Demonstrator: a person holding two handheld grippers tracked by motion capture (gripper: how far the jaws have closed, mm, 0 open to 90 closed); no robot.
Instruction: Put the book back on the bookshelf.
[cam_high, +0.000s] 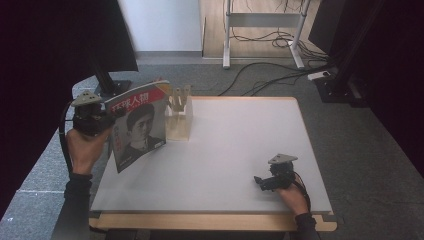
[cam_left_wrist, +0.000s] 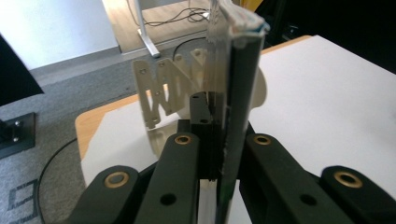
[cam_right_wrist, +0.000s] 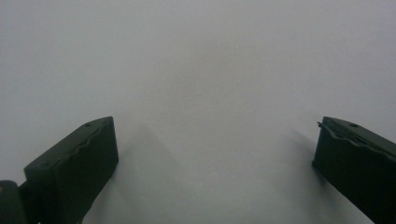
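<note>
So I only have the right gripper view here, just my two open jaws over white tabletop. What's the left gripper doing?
Observer: The left gripper is shut on a magazine, held upright over the table's left edge.
Operator: Which part of it is pinched?
Observer: Its edge: in the left gripper view the magazine runs edge-on between the closed jaws.
Operator: Anything close to it?
Observer: A pale slotted rack stands just right of the magazine, near the table's far left corner.
Operator: And where is my right gripper on the table?
Observer: The right gripper sits low at the near right, jaws open and pointing left, with nothing between them.
</note>
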